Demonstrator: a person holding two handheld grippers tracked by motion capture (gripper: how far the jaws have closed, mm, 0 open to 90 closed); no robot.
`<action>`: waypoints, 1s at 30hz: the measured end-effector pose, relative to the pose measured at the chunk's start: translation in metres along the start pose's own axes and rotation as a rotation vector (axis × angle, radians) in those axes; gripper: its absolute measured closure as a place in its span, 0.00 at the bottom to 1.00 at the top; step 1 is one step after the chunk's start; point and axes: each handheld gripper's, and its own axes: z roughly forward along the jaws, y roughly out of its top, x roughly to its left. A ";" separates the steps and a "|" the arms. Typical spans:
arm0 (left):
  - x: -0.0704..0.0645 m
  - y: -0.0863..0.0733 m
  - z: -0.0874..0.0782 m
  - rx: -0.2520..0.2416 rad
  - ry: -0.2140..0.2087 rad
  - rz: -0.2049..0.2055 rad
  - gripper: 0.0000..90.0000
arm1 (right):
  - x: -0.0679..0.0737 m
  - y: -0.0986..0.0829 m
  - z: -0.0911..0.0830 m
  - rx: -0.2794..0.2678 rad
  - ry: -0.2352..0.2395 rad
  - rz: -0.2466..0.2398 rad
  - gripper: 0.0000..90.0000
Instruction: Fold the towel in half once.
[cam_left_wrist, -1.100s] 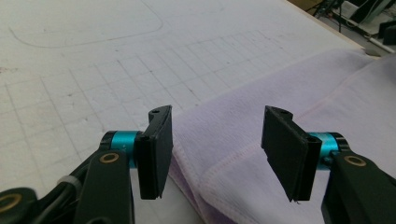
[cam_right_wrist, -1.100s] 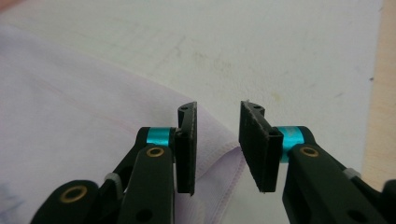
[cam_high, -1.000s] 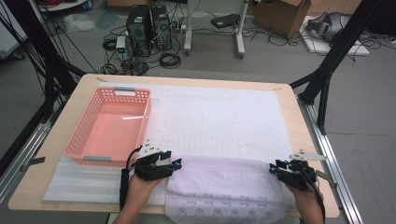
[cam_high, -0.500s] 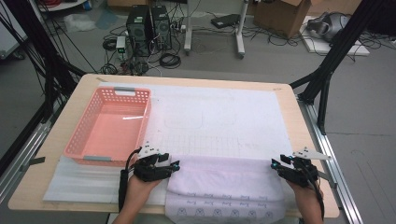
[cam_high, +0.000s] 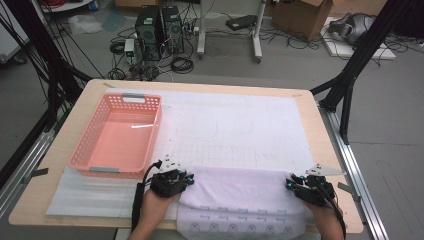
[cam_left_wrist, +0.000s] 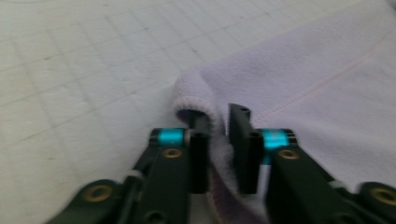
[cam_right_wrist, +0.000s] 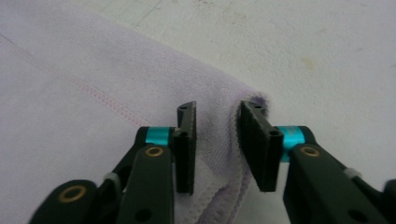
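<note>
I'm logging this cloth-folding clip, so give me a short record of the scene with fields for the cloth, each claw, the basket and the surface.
cloth: pale purple towel at the table's near edge, hanging over it
left claw: jaws around the towel's left corner, fabric bunched between them
right claw: jaws around the right corner, some gap
basket: pink, left of towel, apart from it
surface: white gridded mat on a wooden table

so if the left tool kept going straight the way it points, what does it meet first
The left tool already has the lilac cloth's folded corner between its jaws, so the cloth comes first. Past that fold, the line seems to run low over the white gridded mat.
</note>
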 end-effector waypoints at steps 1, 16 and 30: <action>-0.001 0.000 0.000 -0.001 0.004 -0.004 0.90 | -0.001 0.000 0.000 -0.001 0.012 0.006 0.89; 0.031 0.033 0.001 -0.082 -0.002 -0.124 0.93 | -0.014 0.023 0.007 -0.106 0.016 0.024 0.94; 0.067 0.088 0.032 -0.099 0.062 -0.164 0.93 | -0.044 0.087 0.029 -0.129 -0.059 -0.005 0.94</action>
